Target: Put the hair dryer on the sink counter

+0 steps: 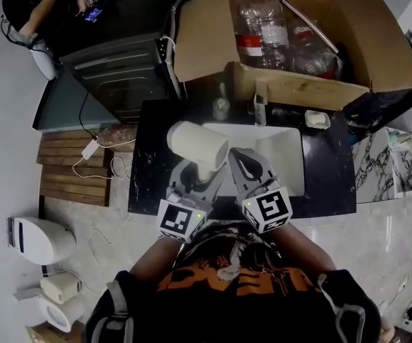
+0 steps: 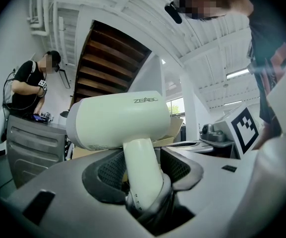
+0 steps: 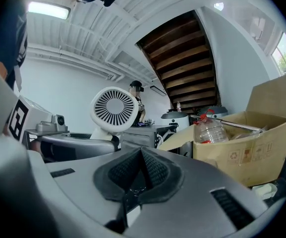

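Observation:
A cream hair dryer (image 1: 197, 145) is held up over the left part of the white sink basin (image 1: 280, 148), which is set in a black sink counter (image 1: 152, 184). My left gripper (image 1: 200, 176) is shut on the dryer's handle. In the left gripper view the handle (image 2: 142, 175) stands between the jaws and the barrel (image 2: 118, 119) lies across above them. My right gripper (image 1: 250, 166) is just to the right of it, with its jaws shut and nothing between them (image 3: 140, 168). The right gripper view shows the dryer's rear grille (image 3: 114, 109).
A faucet (image 1: 260, 109), a small bottle (image 1: 221, 107) and a soap dish (image 1: 317, 118) stand along the counter's back. Behind them is a cardboard box (image 1: 298, 84) with plastic bottles. A washing machine (image 1: 120, 73) and a person (image 1: 41, 6) are at far left, with a toilet (image 1: 41, 238) below.

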Available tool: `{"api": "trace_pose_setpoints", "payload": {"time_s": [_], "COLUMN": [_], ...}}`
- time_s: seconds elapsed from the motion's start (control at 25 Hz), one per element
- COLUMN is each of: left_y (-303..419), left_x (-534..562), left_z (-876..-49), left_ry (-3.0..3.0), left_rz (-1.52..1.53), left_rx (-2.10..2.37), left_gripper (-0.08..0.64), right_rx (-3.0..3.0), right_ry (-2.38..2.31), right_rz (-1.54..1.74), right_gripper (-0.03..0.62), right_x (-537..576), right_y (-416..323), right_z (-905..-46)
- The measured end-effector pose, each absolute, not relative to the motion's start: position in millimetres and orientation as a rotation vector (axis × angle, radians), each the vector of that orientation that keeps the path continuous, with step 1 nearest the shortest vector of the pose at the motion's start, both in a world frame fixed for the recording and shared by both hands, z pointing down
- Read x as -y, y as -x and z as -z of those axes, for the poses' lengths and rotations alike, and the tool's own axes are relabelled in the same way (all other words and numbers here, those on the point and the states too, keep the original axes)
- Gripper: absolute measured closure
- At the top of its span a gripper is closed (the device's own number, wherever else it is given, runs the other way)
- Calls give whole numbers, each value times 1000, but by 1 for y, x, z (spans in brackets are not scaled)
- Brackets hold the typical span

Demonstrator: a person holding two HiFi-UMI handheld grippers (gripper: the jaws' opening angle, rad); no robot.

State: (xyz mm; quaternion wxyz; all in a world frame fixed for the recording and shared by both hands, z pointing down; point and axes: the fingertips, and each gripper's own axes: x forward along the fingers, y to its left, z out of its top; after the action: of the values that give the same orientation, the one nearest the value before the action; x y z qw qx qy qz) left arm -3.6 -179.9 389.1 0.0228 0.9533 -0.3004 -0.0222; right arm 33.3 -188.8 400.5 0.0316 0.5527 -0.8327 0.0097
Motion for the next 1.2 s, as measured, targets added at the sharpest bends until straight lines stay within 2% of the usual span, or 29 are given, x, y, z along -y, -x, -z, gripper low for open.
{"api": "trace_pose_setpoints", "payload": {"time_s": [0.52, 1.2], "left_y": [54, 115], "left_x": [216, 257], "left_z": [-451, -594], "left_ry": [-2846, -2524], "left_rz": [-170, -515], "left_rx": [1022, 1071], "left_gripper": [331, 331], "right_rx": [2589, 2417], "right_ry": [-1566, -1382], "right_rz": [-194, -455], "right_gripper": [578, 578], "right_x": [225, 259], "right_y": [13, 72], "right_z": [-457, -592]}}
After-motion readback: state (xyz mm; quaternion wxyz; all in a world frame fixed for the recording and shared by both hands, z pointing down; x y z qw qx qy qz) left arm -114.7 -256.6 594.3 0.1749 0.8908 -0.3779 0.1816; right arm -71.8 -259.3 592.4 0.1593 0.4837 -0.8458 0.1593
